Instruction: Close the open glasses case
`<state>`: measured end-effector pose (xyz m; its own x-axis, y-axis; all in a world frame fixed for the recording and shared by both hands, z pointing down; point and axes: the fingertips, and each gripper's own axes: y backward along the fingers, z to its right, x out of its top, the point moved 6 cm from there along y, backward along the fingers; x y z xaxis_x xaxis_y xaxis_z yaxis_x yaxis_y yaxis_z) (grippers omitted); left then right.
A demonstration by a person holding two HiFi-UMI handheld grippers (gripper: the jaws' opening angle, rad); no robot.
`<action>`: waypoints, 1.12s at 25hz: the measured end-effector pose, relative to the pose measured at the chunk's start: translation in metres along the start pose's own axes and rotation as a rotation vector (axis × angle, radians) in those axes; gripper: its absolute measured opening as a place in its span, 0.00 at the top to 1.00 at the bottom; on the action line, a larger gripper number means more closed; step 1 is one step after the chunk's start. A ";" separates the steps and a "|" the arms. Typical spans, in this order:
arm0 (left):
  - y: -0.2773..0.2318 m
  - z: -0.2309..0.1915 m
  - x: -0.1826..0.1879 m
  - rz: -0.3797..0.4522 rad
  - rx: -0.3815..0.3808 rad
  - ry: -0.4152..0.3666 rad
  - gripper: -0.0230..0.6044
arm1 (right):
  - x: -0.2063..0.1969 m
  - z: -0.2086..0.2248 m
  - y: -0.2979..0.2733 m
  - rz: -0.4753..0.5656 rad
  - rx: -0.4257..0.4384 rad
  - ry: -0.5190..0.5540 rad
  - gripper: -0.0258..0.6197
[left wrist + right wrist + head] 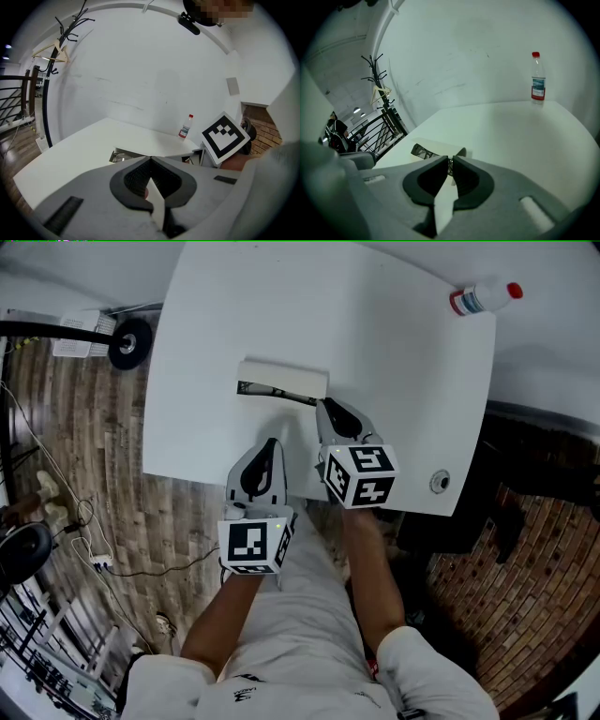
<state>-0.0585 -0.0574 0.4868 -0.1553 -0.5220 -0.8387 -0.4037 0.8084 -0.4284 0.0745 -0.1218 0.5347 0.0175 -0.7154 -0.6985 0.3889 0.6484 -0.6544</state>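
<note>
With the glasses case ajar at upper centre of the frame, spectacles showing, and left gripper and right gripper clenched empty just below, lid press-down appears next.

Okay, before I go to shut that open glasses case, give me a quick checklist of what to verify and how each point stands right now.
1. Glasses case lies on the table with its lid open, in plain view: ok.
2. Glasses sit fully inside, so the lid won't catch them: cannot tell.
3. Right gripper is empty with its jaws together, tips close by the case's right end: ok.
4. Right gripper already touches the case: cannot tell.
5. Left gripper is empty, jaws together, near the table's near edge and apart from the case: ok.
6. Bottle stands at the far corner, well away from the case: ok.
</note>
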 end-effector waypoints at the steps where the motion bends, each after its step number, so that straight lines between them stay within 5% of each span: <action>1: 0.000 0.000 0.000 0.000 -0.001 0.000 0.97 | -0.001 0.000 0.000 0.000 0.000 -0.003 0.92; 28: 0.010 -0.002 -0.006 -0.008 0.008 -0.001 0.97 | -0.022 -0.005 0.001 -0.023 -0.001 -0.013 0.92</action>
<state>-0.0634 -0.0474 0.4882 -0.1514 -0.5285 -0.8354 -0.3976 0.8063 -0.4380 0.0702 -0.1042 0.5482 0.0211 -0.7333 -0.6796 0.3880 0.6325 -0.6704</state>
